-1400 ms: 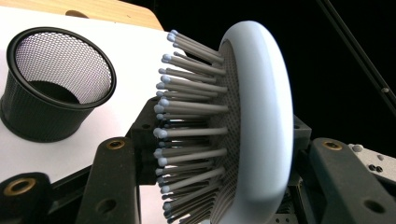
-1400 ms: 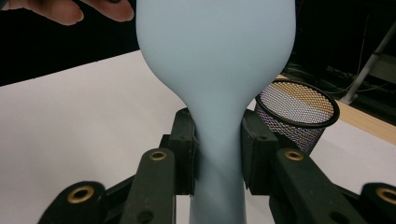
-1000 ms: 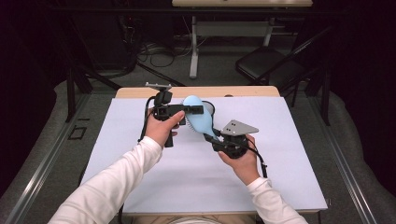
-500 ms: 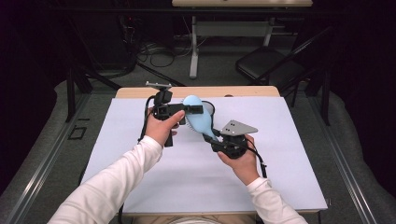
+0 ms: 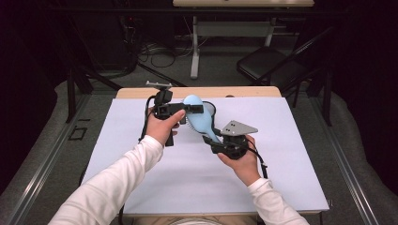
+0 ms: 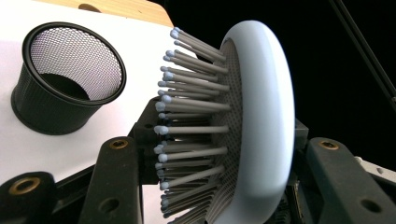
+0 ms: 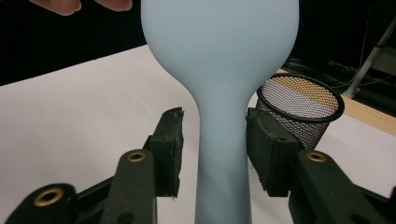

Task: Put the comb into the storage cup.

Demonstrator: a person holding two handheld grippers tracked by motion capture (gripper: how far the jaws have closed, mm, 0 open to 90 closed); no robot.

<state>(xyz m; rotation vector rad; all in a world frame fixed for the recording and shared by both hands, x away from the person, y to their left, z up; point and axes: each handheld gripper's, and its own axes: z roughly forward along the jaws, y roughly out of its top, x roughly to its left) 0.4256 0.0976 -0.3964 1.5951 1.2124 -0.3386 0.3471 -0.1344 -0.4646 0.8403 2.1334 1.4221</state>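
Hovering just in front of the black wire-mesh pen cup (image 5: 209, 111), the pale blue plastic hairbrush (image 5: 198, 117) is mid-handover: the left gripper (image 6: 224, 186) clamps its head, the right gripper's (image 7: 214, 149) jaws have just been opening off its handle, and the drop into that cup remains.

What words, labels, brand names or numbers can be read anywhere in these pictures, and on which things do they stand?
None can be read.
Hairbrush: plain light blue on the back and handle, no print to be seen.
Mesh cup: bare black wire mesh, no label.
White table cover: blank.
Left tool and right tool: plain black jaws with brass screws, no markings.
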